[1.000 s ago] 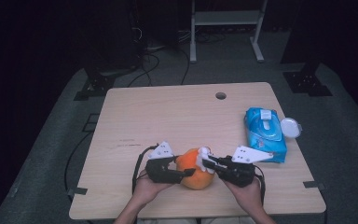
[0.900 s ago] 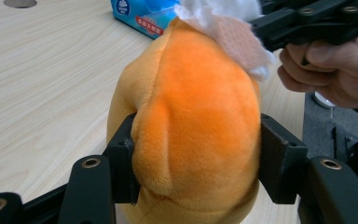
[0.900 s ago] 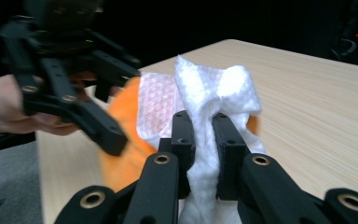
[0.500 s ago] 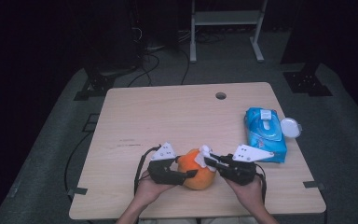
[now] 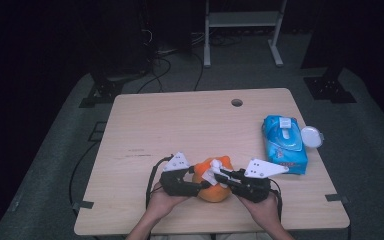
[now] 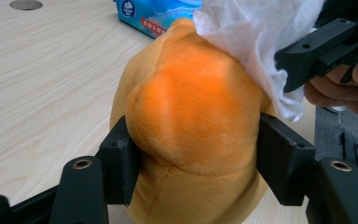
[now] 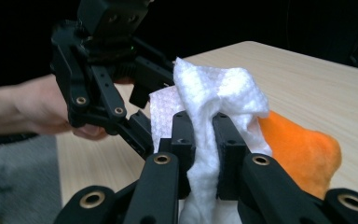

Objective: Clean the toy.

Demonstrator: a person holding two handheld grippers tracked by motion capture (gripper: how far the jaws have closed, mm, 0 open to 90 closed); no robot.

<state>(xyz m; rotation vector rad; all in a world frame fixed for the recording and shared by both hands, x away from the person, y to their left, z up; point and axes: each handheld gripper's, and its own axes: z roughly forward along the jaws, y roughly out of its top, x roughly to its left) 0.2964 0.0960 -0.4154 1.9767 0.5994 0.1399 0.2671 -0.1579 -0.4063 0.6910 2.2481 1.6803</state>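
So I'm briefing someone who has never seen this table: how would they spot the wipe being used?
On the wooden table, look at the near edge, where the two grippers meet over an orange plush toy. The white wipe is the crumpled cloth pinched in the right gripper, pressed on the toy's top, unlike the blue wipes pack farther right.

The right gripper (image 7: 204, 140) pinches a crumpled white wet wipe (image 7: 214, 93) between its closed jaws; the orange plush toy (image 7: 303, 149) lies at three o'clock of it, the left gripper (image 7: 102, 70) and hand (image 7: 37, 107) at ten o'clock
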